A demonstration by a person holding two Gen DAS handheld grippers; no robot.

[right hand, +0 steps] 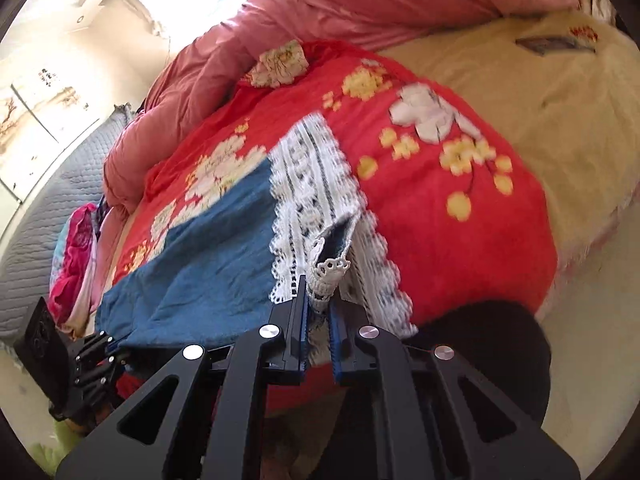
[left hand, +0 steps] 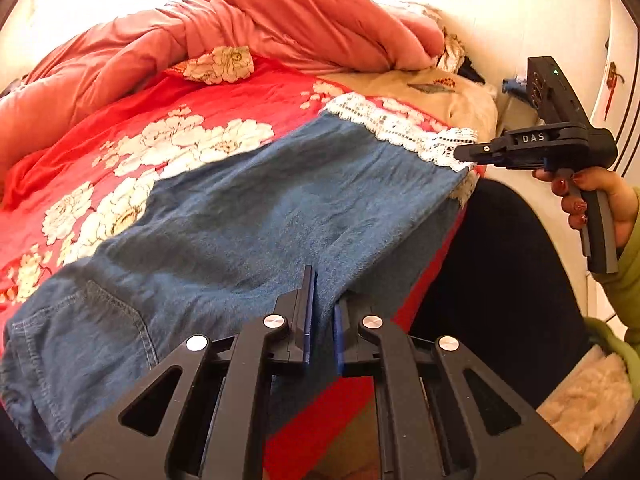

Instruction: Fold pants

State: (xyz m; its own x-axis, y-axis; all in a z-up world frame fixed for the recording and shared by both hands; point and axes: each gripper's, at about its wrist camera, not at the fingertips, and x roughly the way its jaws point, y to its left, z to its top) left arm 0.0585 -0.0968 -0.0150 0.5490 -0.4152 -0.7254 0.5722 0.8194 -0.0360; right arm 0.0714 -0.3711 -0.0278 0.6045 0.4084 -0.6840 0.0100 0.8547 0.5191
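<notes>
Pants (left hand: 248, 216) span our tongs lengthwise on bed (left hand: 132, 120): left tongs (left hand: 322, 312) pinch denim, right tongs (right hand: 318, 312) pinch lace hem (right hand: 328, 276).

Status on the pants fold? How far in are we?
Early. Done: the pants lie spread flat on the red bedspread, legs apparently stacked. In hand: the right gripper is shut on the lace hem, lifting that corner; the left gripper is shut on the denim edge nearer the waist. Left: no crosswise fold shows yet, so the hem end has yet to be carried over to the waist.
</notes>
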